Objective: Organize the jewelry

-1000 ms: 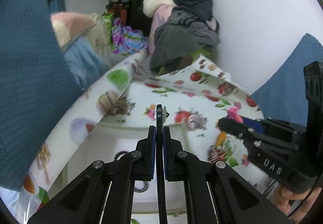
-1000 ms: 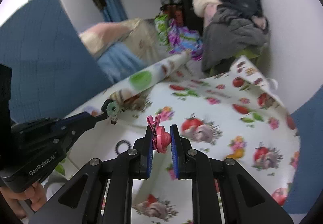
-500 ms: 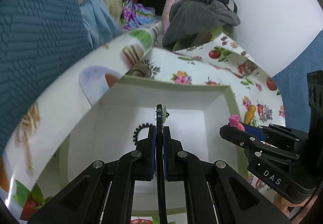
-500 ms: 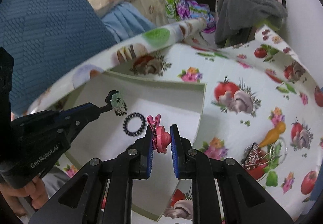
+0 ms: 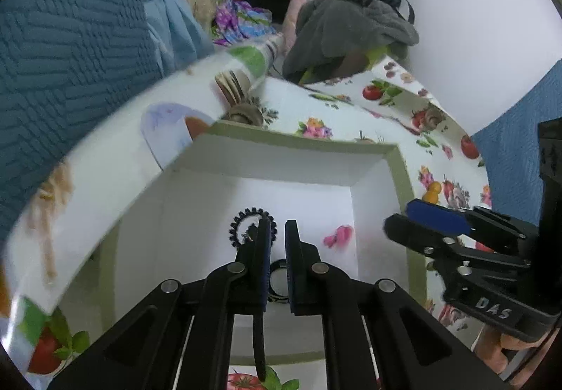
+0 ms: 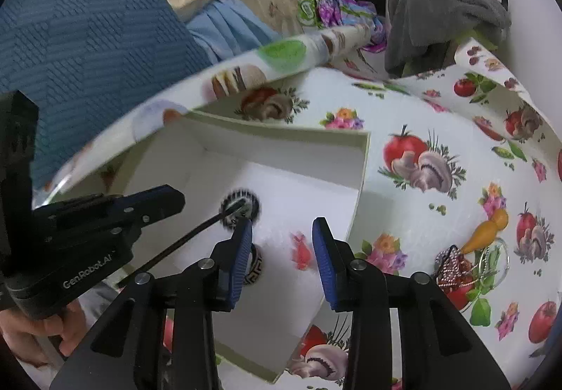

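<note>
One white box (image 5: 281, 158) with a green rim sits on the worktop (image 6: 439, 130), which is covered with a cloth printed with tomatoes, mushrooms and flowers. All places below are told from this box.

Two tools are over it. The left tool (image 5: 277, 232) hangs above the box floor with its jaws parted by a narrow gap and nothing between them. The right tool (image 6: 282, 232) is above the box's right half, jaws spread wide, also released and empty.

Four small pieces can be counted inside the box. One black coiled hair tie (image 5: 246, 225) lies on the floor near the middle; in the left wrist view something small and dark sits within its ring, too unclear to name. One pink flower clip (image 6: 301, 251) is blurred, lying or falling on the floor right of the hair tie, between the right tool's fingers in that camera's view. One ring (image 6: 253, 268) with a black-and-white band pattern lies toward the near wall, partly behind a blue finger pad (image 6: 239, 260).

Outside the box, to its right on the cloth, lies one cluster of jewelry (image 6: 453, 270): a pink beaded piece with a thin round bangle beside it.

Behind the box, a rolled edge of cloth (image 5: 242, 63) rises, with one pile of dark clothes (image 5: 354, 24) beyond.
</note>
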Demonstrator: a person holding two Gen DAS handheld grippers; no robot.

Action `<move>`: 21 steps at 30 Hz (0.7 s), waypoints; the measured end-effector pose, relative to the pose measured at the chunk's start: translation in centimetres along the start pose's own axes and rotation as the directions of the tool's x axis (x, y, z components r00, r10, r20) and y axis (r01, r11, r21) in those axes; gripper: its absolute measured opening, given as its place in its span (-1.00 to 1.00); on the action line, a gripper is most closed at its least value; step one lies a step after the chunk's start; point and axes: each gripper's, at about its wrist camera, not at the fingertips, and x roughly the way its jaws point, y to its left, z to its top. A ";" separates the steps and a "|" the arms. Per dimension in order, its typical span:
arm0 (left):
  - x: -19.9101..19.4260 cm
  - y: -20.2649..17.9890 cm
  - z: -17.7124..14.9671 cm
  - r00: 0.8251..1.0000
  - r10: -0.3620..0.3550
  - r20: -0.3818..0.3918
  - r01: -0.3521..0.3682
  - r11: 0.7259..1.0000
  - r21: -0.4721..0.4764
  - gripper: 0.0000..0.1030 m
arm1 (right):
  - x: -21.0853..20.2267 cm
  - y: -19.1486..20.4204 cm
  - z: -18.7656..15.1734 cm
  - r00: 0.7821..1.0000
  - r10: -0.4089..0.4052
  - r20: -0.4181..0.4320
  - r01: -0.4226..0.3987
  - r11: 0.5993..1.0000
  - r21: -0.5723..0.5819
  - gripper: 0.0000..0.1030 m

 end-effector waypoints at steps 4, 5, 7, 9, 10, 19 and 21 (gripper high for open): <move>-2.1 -1.3 0.7 1.000 -0.007 0.026 0.006 1.000 0.012 -0.81 | -2.7 -0.2 0.8 0.999 0.020 0.051 -0.019 1.000 -0.014 -0.35; -2.5 -1.7 0.9 0.999 -0.004 0.034 0.004 1.000 0.016 -0.65 | -3.4 -0.3 1.0 0.998 0.022 0.062 -0.021 1.000 -0.018 -0.35; -3.8 -2.7 1.1 0.998 0.002 0.067 -0.004 0.999 0.032 -0.33 | -5.1 -0.5 1.4 0.995 0.029 0.095 -0.027 0.999 -0.024 -0.35; -4.8 -3.8 1.4 0.995 0.008 0.098 -0.013 0.999 0.050 -0.29 | -6.8 -0.8 1.7 0.992 0.032 0.124 -0.028 0.999 -0.033 -0.35; -5.3 -4.4 1.6 0.994 0.006 0.107 -0.012 0.998 0.056 -0.29 | -7.4 -1.0 1.8 0.990 0.031 0.135 -0.027 0.999 -0.035 -0.35; -7.6 -10.6 2.1 0.982 -0.036 0.186 0.013 0.993 0.120 0.45 | -13.3 -4.8 2.0 0.974 0.021 0.227 -0.015 0.999 -0.028 -0.34; -7.5 -12.0 1.9 0.980 -0.051 0.193 0.026 0.991 0.129 0.46 | -14.4 -6.4 1.6 0.969 -0.002 0.248 0.006 1.000 -0.015 -0.34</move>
